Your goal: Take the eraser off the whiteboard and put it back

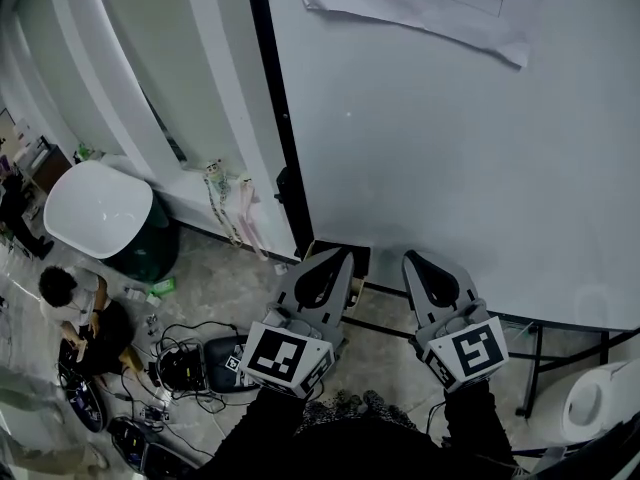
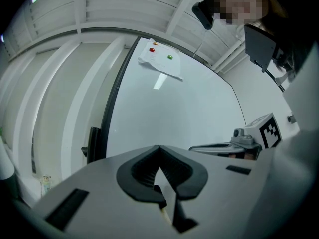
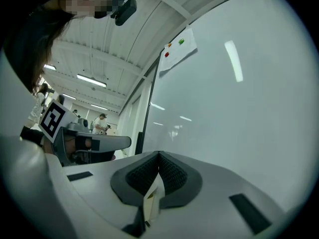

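A big whiteboard (image 1: 460, 158) stands straight ahead of both grippers. My left gripper (image 1: 346, 253) and right gripper (image 1: 409, 258) point level at its lower edge, side by side. Both are shut, with nothing between the jaws. A small dark block (image 1: 358, 259) sits at the board's lower left, partly hidden behind the left gripper's tip; I cannot tell whether it is the eraser. A black fitting (image 1: 286, 184) (image 2: 92, 144) sits on the board's dark left frame. In the left gripper view the shut jaws (image 2: 159, 149) face the board (image 2: 179, 113). The right gripper view shows the same (image 3: 159, 156).
A sheet of paper (image 1: 420, 8) (image 2: 159, 61) (image 3: 179, 51) hangs near the board's top under small magnets. On the floor to the left are a white round seat (image 1: 95, 208), a crouching person (image 1: 70, 303) and tangled cables (image 1: 180, 363). Stand legs (image 1: 535, 363) show under the board.
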Motion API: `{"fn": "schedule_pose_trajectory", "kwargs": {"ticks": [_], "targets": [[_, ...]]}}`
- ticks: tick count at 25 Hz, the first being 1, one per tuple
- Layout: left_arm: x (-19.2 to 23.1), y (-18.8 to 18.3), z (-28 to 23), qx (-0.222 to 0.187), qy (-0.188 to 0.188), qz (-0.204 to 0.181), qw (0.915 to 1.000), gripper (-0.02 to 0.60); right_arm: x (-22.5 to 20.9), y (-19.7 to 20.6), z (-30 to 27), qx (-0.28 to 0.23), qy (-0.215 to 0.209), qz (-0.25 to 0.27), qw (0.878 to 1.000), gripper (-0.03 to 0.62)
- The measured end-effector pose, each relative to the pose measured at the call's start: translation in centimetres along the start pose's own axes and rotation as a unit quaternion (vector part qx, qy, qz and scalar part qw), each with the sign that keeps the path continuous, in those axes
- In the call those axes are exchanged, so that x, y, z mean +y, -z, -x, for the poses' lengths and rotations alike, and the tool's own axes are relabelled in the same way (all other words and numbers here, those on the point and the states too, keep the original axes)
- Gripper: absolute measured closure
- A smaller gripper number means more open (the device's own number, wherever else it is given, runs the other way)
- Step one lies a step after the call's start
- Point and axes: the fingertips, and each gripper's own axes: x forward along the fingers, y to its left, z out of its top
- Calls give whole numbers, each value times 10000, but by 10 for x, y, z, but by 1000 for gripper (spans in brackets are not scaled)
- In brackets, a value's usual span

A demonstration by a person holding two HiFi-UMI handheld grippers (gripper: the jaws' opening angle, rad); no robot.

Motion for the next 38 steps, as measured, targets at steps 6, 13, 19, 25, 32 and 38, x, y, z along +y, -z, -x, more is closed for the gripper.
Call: {"fn": "schedule_pose_trajectory", "kwargs": {"ticks": [6, 13, 19, 25, 32, 38], "targets": [[-6, 3, -4, 26, 31, 13, 10000, 575, -7, -1, 2, -6, 41, 18, 10000, 585], [-10, 3, -10, 32, 86, 3, 10000, 575, -7, -1, 1, 30, -4, 43, 10000, 586], [-8, 4, -10, 34, 94, 2, 10000, 575, -5, -2, -1, 31, -20, 68, 10000, 586], [-4, 2, -9, 28, 50, 19, 10000, 575, -5, -2, -5, 84, -17, 71, 9999, 586], [-2, 2, -11, 15, 65, 20, 10000, 575, -6, 1, -6, 145, 19, 97, 9998, 586], [2, 4, -6, 35, 6, 22, 10000, 575, -6, 3, -6, 187, 90, 79, 9998, 586]]}}
